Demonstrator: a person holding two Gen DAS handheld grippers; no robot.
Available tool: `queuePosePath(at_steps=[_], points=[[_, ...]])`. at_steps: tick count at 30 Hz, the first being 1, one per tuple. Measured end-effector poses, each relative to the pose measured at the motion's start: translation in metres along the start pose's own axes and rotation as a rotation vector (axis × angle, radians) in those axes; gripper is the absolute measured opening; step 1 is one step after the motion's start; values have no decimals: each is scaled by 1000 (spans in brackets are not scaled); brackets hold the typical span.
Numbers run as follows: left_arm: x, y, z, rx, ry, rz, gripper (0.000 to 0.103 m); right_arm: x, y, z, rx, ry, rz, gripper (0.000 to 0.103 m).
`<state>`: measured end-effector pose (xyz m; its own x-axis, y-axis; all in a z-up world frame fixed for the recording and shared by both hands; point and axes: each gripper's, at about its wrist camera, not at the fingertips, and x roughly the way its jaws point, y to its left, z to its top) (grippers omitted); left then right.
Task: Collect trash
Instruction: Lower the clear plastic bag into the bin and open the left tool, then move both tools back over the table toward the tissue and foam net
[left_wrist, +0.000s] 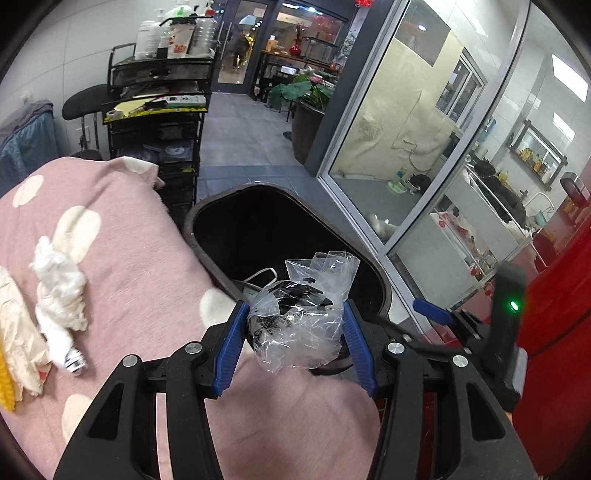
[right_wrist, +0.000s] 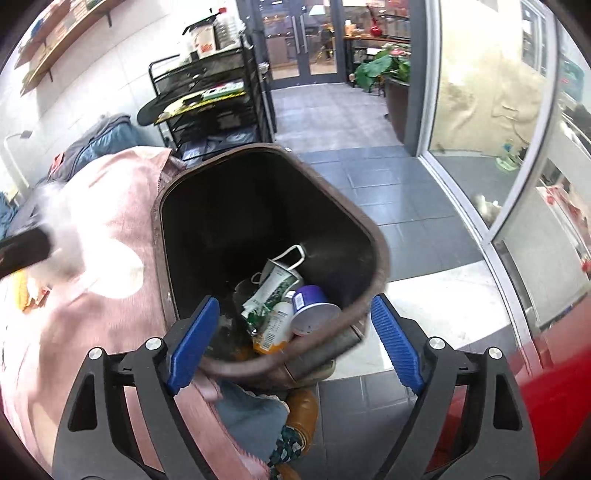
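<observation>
My left gripper (left_wrist: 293, 314) is shut on a crumpled clear plastic bag (left_wrist: 301, 314) with black print, held at the table's edge just before the near rim of the dark brown trash bin (left_wrist: 207, 212). My right gripper (right_wrist: 291, 314) is open and empty, over the bin's (right_wrist: 382, 258) near rim. Inside the bin lie a green-white carton (right_wrist: 273, 290), a purple-lidded cup (right_wrist: 312, 308), an orange bottle (right_wrist: 273, 332) and a white mask. A white tissue wad (left_wrist: 59, 284) and a beige wrapper (left_wrist: 18, 325) lie on the pink spotted cloth (left_wrist: 140, 258).
A black wire rack (left_wrist: 162, 122) with bottles stands behind the table, beside a black chair (left_wrist: 86, 101). A glass partition (left_wrist: 413, 147) is on the right, a red surface (left_wrist: 557, 350) at the far right. Grey tiled floor (right_wrist: 332, 122) leads to glass doors.
</observation>
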<state>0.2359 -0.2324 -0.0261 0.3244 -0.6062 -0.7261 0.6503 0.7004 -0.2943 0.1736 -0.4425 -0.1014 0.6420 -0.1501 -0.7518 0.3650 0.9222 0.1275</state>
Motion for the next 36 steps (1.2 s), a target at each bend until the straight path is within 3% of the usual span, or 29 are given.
queuePosePath(at_steps=[10,14,27,30,32,36], points=[[69,-11,24,-32,151,-21,51,-30,-30,-27,47,-6,-38,84],[94,-15,23,-32,211,3,51,-33,-38,-38,56,-5,-60,84],[135,-16,18,-50,329,40,51,-38,-54,-58,91,17,-61,85],[138,-17,18,-47,341,51,57,-38,-53,-61,96,19,-57,85],[139,-17,18,-48,346,54,71,-38,-53,-63,96,20,-57,85],[139,-18,18,-48,337,54,75,-39,-52,-65,96,20,-54,85]])
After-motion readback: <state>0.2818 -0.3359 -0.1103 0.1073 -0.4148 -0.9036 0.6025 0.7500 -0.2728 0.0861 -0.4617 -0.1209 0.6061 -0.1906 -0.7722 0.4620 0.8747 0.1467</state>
